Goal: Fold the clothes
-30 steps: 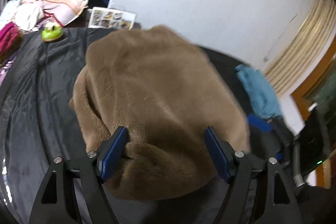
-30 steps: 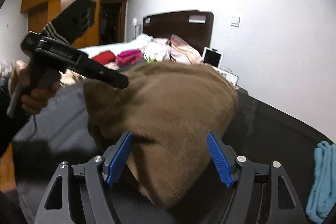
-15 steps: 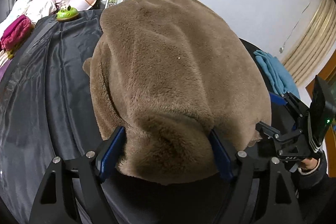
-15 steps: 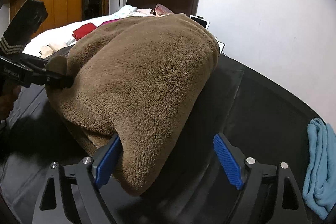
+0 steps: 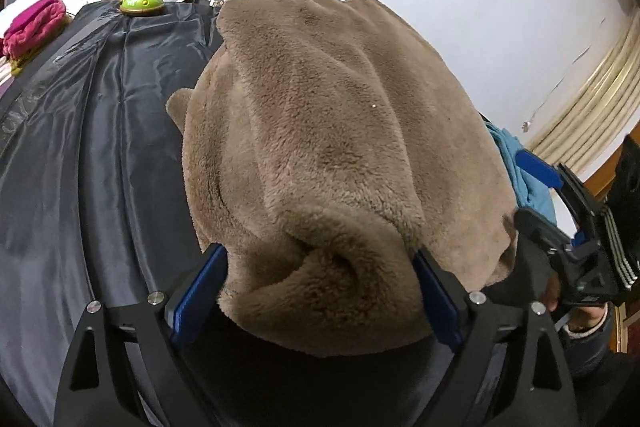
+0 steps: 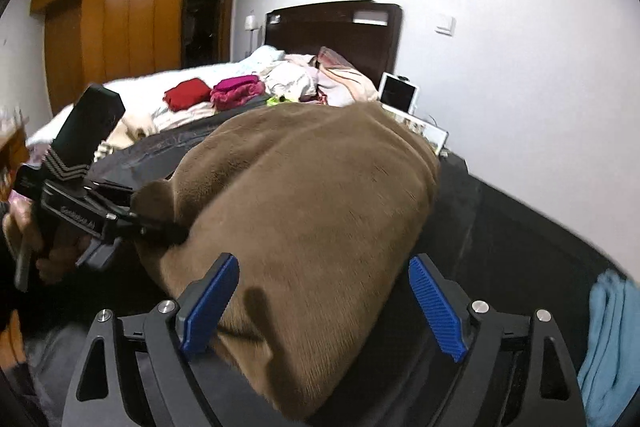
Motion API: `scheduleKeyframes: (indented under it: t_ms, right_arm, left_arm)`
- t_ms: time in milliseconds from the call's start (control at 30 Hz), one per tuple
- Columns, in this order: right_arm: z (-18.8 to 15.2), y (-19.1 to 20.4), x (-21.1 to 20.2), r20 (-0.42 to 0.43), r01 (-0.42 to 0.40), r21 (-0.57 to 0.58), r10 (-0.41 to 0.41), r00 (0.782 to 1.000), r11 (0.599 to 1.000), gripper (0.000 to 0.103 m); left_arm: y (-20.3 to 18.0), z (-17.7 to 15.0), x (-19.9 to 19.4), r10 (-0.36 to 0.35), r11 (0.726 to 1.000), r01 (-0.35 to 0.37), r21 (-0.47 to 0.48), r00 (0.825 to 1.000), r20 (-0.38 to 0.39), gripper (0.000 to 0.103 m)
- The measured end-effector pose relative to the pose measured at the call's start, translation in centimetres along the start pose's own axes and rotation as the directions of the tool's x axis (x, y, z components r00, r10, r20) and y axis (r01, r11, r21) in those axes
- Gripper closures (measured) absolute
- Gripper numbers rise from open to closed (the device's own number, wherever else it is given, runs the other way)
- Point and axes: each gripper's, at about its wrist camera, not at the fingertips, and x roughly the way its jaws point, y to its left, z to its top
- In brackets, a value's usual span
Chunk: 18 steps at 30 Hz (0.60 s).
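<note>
My left gripper stayed wide open, brown fleece bulging between its pads. My right gripper, also spread, had swung back toward the fleece's near edge. The plush garment lay bunched on the black sheet.

Blue towel cut by the frame edge, elsewhere mostly behind the brown fleece.
</note>
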Motion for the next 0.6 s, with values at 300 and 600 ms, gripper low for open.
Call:
scheduleKeyframes:
  t_ms: [300,600]
  right_arm:
    - [0.2,1.8,3.7,-0.079,0.026,-0.011,-0.026,0.996,1.0,0.014]
    - [-0.3,1.9,5.1,-0.094,0.025,0.004,-0.025,0.995,1.0,0.011]
  left_arm:
    - [0.2,-0.4,0.4,0.001,1.0,-0.001,-0.017,1.0,0.001,0.005]
    - [0.0,-0.7,0.4,-0.008,1.0,0.008,-0.021,1.0,0.002,0.005]
